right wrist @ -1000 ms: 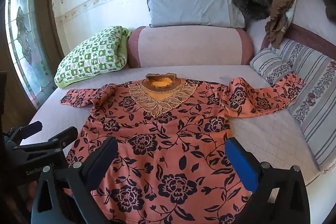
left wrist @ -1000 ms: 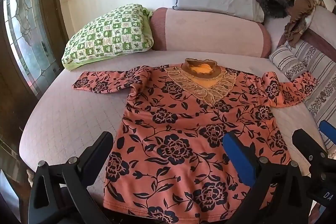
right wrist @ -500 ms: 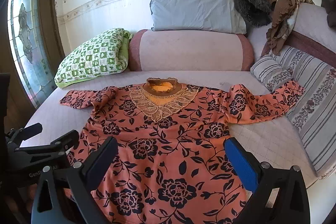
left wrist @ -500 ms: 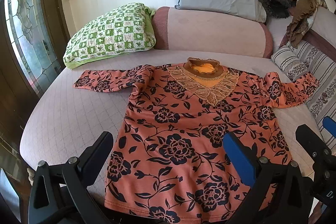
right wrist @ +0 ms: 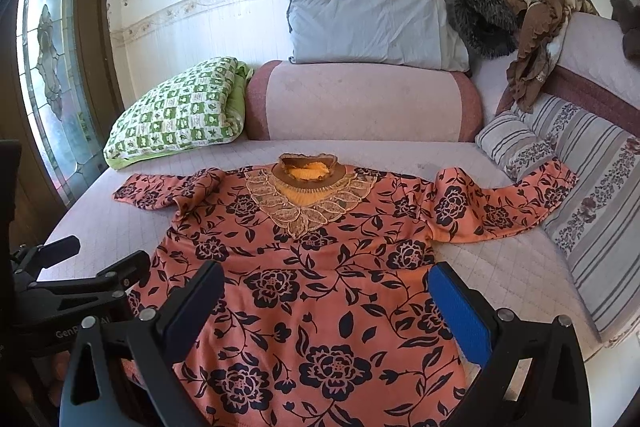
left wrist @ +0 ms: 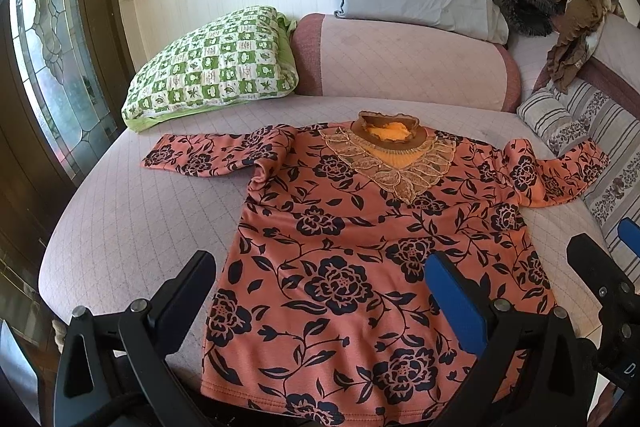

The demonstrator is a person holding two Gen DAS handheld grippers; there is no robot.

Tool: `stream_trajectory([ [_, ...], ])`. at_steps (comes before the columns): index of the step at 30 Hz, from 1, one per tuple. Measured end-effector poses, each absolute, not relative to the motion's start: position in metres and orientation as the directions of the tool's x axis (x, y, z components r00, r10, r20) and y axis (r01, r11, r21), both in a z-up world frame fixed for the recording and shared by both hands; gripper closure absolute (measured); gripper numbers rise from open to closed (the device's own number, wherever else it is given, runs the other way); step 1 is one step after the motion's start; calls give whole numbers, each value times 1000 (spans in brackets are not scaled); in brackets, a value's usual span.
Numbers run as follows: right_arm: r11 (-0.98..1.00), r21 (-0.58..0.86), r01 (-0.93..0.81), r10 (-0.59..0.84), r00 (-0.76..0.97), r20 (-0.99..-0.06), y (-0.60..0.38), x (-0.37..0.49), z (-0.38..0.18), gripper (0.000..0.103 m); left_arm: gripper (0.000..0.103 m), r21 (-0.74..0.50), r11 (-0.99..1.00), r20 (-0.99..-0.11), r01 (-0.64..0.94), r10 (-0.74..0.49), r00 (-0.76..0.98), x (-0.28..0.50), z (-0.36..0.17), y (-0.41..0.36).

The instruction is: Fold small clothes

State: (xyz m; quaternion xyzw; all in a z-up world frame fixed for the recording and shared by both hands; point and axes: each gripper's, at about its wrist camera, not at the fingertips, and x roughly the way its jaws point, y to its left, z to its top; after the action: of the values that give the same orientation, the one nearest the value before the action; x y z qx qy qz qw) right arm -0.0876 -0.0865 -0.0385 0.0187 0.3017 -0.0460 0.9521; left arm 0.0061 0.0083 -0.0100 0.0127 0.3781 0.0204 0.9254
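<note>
Currently I hold both claws spread wide, gripping nothing, above the hem of the orange black-flowered knit top (left wrist: 360, 247) lying flat on the quilted lilac bed (left wrist: 132, 211), collar away from me, left gripper (left wrist: 320, 283) nearer its left sleeve (left wrist: 212, 157), right gripper (right wrist: 326, 291) nearer the other.

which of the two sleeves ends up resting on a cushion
The sleeve on the right: its cuff end lies up on the striped cushion. The left sleeve lies flat on the mattress.
</note>
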Motion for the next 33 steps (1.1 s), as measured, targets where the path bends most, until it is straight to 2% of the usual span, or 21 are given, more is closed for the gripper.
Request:
stream_trajectory([
  [23,995,-2,98,-81,817,-571,-84,-87,-36,0,0,38,999,-698,-35,52,714,5,-8,10],
  [33,995,1,102,-82,805,-587,-85,-84,-41,0,0,76,995,-712,-58,95,695,9,-14,12],
])
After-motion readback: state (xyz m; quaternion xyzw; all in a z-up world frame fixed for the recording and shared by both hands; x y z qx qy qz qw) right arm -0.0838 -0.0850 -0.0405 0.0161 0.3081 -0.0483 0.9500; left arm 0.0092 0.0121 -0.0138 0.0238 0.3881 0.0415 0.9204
